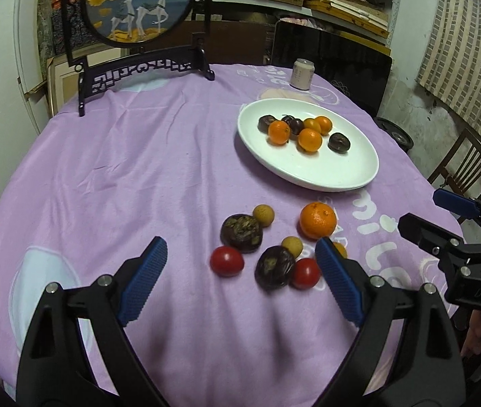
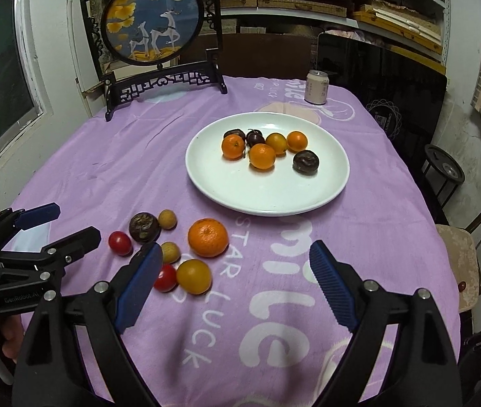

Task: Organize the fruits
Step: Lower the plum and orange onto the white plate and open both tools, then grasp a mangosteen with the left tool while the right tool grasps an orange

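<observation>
Fruit is being gathered toward the white plate [image 2: 328, 186], at twelve o'clock of the loose cluster. Nothing is being held by the left gripper [image 1: 240, 268], its jaws spread wide over a red tomato [image 1: 226, 260] and a dark mangosteen [image 1: 273, 266]. The right gripper [image 2: 235, 261] is likewise being kept wide and empty, the large orange [image 2: 207, 237] lying at eleven o'clock. Round fruit is likely being nudged into rolling if one finger lands first.
</observation>
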{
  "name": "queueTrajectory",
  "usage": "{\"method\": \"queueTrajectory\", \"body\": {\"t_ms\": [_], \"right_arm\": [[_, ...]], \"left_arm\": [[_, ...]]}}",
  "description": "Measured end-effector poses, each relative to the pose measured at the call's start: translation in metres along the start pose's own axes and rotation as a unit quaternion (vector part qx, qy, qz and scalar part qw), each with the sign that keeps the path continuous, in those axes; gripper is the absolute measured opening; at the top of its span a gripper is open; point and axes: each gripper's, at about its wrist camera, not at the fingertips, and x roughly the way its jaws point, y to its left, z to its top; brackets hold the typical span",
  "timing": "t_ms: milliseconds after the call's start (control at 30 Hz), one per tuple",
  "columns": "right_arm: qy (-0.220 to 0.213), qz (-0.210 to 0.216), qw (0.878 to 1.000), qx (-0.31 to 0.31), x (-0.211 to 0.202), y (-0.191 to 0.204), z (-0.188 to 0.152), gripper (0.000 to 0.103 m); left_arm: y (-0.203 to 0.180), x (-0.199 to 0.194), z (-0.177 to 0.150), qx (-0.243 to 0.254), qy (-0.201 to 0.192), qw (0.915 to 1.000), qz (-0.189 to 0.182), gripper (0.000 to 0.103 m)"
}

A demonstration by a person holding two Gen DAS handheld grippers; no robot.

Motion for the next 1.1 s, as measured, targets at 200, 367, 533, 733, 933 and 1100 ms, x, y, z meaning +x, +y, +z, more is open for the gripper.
{"method": "queueTrajectory", "body": {"t_ms": [200,367,533,733,933,1100], "right_arm": [[0.013,0.002,1.0,-0.006,0.003,0.009,-0.009,0.088],[0.07,0.015,0.997,0.003,0.035,0.012,-0.03,0.088],[0.112,0.023,0.994,-0.002,0.073,0.025,-0.043,0.088],[0.081,0.019,0.996,-0.01,0.068,0.023,-0.039,0.076],[0.099,0.034,0.994,-0.02,0.084,0.026,-0.035,0.056],[0.094,0.048,0.994,-0.036,0.099,0.034,-0.028,0.038]], "left_arm": [[0.015,-0.004,-0.012,-0.016,0.003,0.9999,0.005,0.091],[0.032,-0.007,-0.03,-0.022,0.007,0.9992,0.033,0.091],[0.044,-0.001,-0.04,-0.029,0.024,0.9986,0.039,0.091],[0.053,-0.001,-0.044,-0.037,0.027,0.998,0.044,0.091],[0.046,0.007,-0.045,-0.032,0.039,0.9984,0.027,0.091],[0.027,0.017,-0.047,-0.006,0.054,0.9983,0.021,0.091]]}}
